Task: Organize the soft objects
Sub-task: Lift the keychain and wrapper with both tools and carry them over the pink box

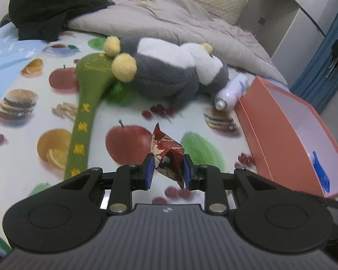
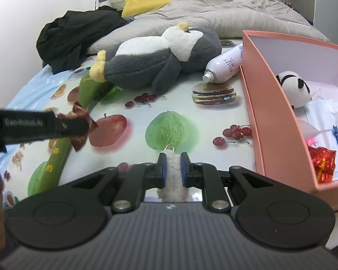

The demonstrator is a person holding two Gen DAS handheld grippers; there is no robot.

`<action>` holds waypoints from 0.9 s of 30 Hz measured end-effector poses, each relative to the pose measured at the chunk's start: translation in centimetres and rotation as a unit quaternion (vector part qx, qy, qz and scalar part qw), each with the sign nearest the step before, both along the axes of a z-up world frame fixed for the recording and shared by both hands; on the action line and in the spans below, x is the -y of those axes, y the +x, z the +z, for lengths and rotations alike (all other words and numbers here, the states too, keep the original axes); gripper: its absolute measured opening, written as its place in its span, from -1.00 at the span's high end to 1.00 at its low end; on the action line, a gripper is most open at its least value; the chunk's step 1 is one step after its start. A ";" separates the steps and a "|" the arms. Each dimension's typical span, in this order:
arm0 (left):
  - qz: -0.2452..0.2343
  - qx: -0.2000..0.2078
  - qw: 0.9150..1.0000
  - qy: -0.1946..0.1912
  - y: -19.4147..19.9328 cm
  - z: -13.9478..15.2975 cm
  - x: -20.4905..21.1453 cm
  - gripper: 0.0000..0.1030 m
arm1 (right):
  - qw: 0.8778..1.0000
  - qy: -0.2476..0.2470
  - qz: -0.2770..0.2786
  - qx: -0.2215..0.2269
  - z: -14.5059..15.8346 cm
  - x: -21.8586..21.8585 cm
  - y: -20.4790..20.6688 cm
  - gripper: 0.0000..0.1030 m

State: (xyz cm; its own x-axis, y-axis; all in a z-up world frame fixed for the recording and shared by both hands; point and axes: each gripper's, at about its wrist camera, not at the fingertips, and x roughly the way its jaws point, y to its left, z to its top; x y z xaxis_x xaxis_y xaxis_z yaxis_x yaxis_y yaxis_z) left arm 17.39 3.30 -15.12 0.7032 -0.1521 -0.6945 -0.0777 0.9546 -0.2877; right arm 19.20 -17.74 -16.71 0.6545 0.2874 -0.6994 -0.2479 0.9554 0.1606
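My left gripper [image 1: 167, 168] is shut on a dark red patterned foil packet [image 1: 167, 155] and holds it above the fruit-print sheet [image 1: 133, 114]. It also shows in the right wrist view [image 2: 78, 124], at the left. My right gripper [image 2: 173, 168] is shut on a small white fluffy keychain toy [image 2: 172, 175] with a gold ring at its tip. A grey and white plush penguin [image 1: 169, 72] [image 2: 155, 56] lies across the bed. A green fabric paddle [image 1: 84, 117] with yellow characters lies under its feet. A pink open box [image 1: 288, 135] [image 2: 270, 103] stands at the right.
The box holds a small panda plush [image 2: 294, 87], a red foil packet [image 2: 322, 164] and plastic-wrapped items. A white spray bottle [image 2: 225, 65] lies between penguin and box. Black clothing [image 2: 74, 36], a grey duvet [image 2: 225, 11] and a yellow pillow [image 2: 146, 2] lie at the back.
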 end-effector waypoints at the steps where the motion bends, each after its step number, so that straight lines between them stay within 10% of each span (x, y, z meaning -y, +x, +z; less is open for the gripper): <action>1: -0.001 -0.003 1.000 0.000 -0.2 -0.1 0.2 0.40 | 1.000 0.001 -0.001 0.000 0.1 0.2 -0.2 0.68; 27: -0.123 0.079 0.989 0.013 2.4 10.8 8.3 0.40 | 0.990 0.011 -0.072 0.124 12.4 7.0 -1.8 0.67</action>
